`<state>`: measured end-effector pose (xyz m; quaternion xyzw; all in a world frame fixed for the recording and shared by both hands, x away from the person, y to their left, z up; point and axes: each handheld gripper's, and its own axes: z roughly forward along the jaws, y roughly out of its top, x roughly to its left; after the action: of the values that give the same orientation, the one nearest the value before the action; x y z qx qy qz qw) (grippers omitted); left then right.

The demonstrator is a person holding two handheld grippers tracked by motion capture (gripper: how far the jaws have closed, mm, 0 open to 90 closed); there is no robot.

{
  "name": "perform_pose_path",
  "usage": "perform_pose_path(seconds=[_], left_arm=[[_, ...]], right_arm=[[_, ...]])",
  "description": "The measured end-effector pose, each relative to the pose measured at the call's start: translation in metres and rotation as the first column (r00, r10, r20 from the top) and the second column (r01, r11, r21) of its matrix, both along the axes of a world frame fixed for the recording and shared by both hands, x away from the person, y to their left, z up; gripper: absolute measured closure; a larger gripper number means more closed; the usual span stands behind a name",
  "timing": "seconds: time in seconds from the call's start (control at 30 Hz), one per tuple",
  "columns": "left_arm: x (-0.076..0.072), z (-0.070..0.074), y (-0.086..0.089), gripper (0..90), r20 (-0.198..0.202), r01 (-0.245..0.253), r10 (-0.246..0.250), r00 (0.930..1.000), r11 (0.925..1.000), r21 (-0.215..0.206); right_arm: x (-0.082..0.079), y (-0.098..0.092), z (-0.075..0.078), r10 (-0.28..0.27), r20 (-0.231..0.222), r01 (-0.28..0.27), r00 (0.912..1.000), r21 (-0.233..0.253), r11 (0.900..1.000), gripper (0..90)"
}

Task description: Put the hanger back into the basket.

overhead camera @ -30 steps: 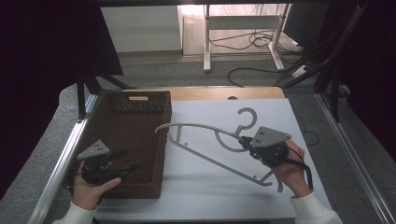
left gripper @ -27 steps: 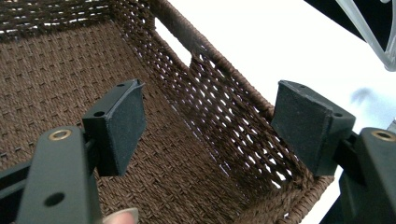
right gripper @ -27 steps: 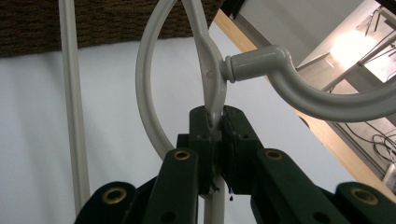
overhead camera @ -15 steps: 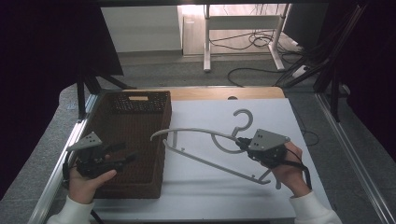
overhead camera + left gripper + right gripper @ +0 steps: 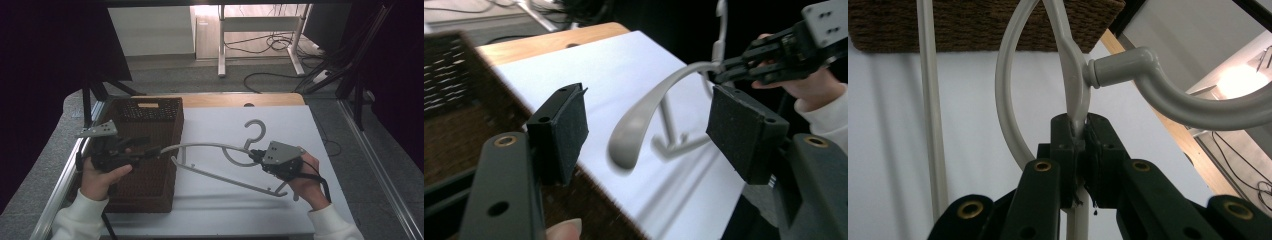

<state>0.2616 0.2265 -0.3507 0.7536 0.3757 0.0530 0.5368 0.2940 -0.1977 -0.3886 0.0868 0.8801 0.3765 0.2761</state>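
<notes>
At the far left we see the left gripper point(image 5: 152, 149) held over the brown woven basket point(image 5: 150, 125), its jaws spread wide with nothing between the pads point(image 5: 569, 131); in the left gripper view the near end of the grey hanger point(image 5: 210, 148) floats blurred in the gap, and we cannot tell whether it touches either pad. The basket's inside is too dark for us to make out any contents. Moving right, the hanger stretches from the basket's right rim across the white table top point(image 5: 220, 210), its hook point(image 5: 255, 131) pointing away from us. Its neck is pinched in the right gripper point(image 5: 254, 156), jaws clamped tight just below the hook; the hand point(image 5: 300, 177) behind it covers the hanger's far end. In the right gripper view the hook point(image 5: 1168, 85) runs out of frame. Beyond the table lie a grey floor, loose cables point(image 5: 280, 45) and a white stand point(image 5: 260, 30), with dark curtains at both sides.
</notes>
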Motion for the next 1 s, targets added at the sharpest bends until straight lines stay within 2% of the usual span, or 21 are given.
perform_pose_path(seconds=[0.03,0.07,0.1,0.23,0.37,0.5,0.53,0.57,0.6,0.63,0.67,0.7,0.77,0.8,1.0], left_arm=[[0.006,0.003,-0.007,33.4,-0.001,0.021,-0.021,0.9998,0.9997,0.013],[0.006,0.003,-0.007,33.6,-0.001,0.021,-0.021,0.9998,0.9997,0.013],[0.013,0.006,-0.015,33.6,-0.012,0.054,-0.054,0.9985,0.9982,0.025],[0.026,0.008,-0.027,34.9,-0.044,0.122,-0.121,0.9917,0.9918,0.038],[0.037,0.007,-0.038,35.9,-0.08,0.182,-0.177,0.9809,0.9818,0.054],[0.046,0.004,-0.051,37.2,-0.125,0.246,-0.235,0.9639,0.9662,0.078],[0.046,0.004,-0.051,37.8,-0.125,0.246,-0.235,0.9639,0.9662,0.078],[0.05,0.001,-0.058,38.5,-0.145,0.274,-0.258,0.9551,0.9567,0.099],[0.052,0.0,-0.061,39.1,-0.157,0.285,-0.266,0.9511,0.9517,0.115],[0.052,0.0,-0.061,39.5,-0.157,0.285,-0.266,0.9511,0.9517,0.115],[0.055,-0.002,-0.067,40.3,-0.18,0.322,-0.297,0.9377,0.9377,0.131],[0.055,-0.002,-0.067,40.9,-0.18,0.322,-0.297,0.9377,0.9377,0.131],[0.057,-0.003,-0.072,41.4,-0.2,0.36,-0.327,0.9235,0.9201,0.155],[0.058,-0.005,-0.078,42.5,-0.223,0.384,-0.345,0.9118,0.9079,0.167],[0.062,-0.013,-0.091,46.4,-0.278,0.459,-0.396,0.8754,0.8604,0.221]], right_arm=[[0.0,0.001,-0.001,0.013,0.004,-0.013,0.9999,-0.004,1.0,83.1],[0.0,0.001,-0.001,0.017,0.004,-0.017,0.9998,-0.006,1.0,83.1],[-0.001,0.002,-0.002,0.019,0.004,-0.019,0.9998,-0.005,1.0,83.2],[-0.001,0.004,-0.004,0.037,0.009,-0.036,0.9993,-0.017,0.999,83.1],[-0.002,0.006,-0.006,0.051,0.01,-0.051,0.9986,-0.023,0.998,83.1],[-0.003,0.008,-0.007,0.079,0.02,-0.078,0.9967,-0.027,0.997,83.1],[-0.004,0.009,-0.007,0.081,0.02,-0.081,0.9965,-0.029,0.996,83.1],[-0.004,0.009,-0.007,0.088,0.022,-0.087,0.9959,-0.032,0.996,83.2],[-0.005,0.01,-0.008,0.095,0.022,-0.095,0.9952,-0.029,0.995,83.1],[-0.005,0.01,-0.008,0.102,0.024,-0.101,0.9945,-0.037,0.994,83.1],[-0.006,0.011,-0.009,0.106,0.022,-0.105,0.9941,-0.036,0.994,83.1],[-0.006,0.011,-0.009,0.113,0.024,-0.112,0.9933,-0.04,0.993,83.1],[-0.006,0.012,-0.009,0.116,0.027,-0.114,0.9929,-0.044,0.992,83.1],[-0.007,0.013,-0.01,0.123,0.03,-0.121,0.992,-0.051,0.991,83.1],[-0.009,0.017,-0.011,0.153,0.04,-0.151,0.9873,-0.052,0.987,83.1]])
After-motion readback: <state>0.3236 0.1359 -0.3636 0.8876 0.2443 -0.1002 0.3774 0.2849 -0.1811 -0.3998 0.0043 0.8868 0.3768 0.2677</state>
